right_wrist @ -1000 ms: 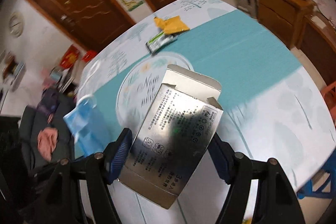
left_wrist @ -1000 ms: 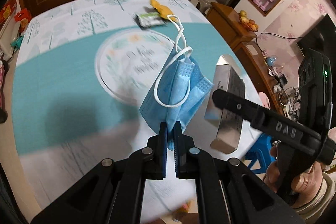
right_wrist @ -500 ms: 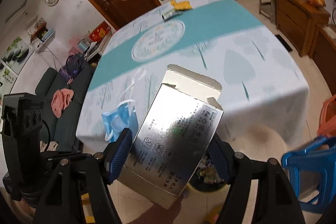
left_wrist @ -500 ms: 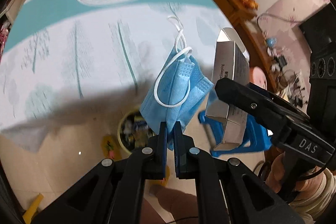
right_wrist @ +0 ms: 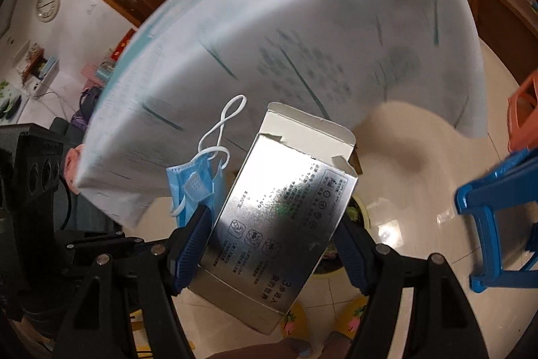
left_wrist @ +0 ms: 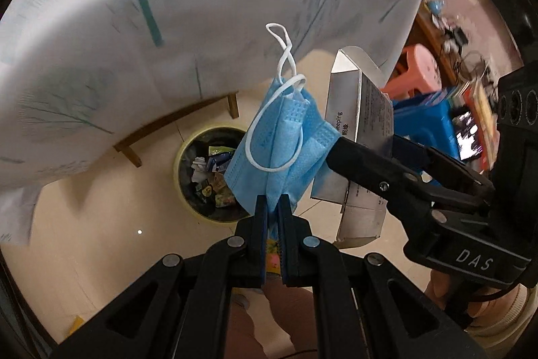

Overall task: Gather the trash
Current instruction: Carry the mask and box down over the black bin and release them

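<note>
left gripper (left_wrist: 273,207): mine, matte black, two angular linkage arms with triangular cut-outs
left jaws: thin, lined inside with dark blue ribbed pads
left pivots: round silver screw heads along each arm
right gripper (right_wrist: 275,244): same black frame, silver pivot screws
right jaws: broad blue ribbed pads on the inner faces
marking: white letters "DAS" on the right gripper's black body
housing: black block with three round holes in a row
sleeve (left_wrist: 504,318): cream ribbed knit cuff at my right wrist

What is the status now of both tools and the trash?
Left tool shut on blue mask. Right tool clamps silver box. Bin below on floor, nothing blocking.
</note>
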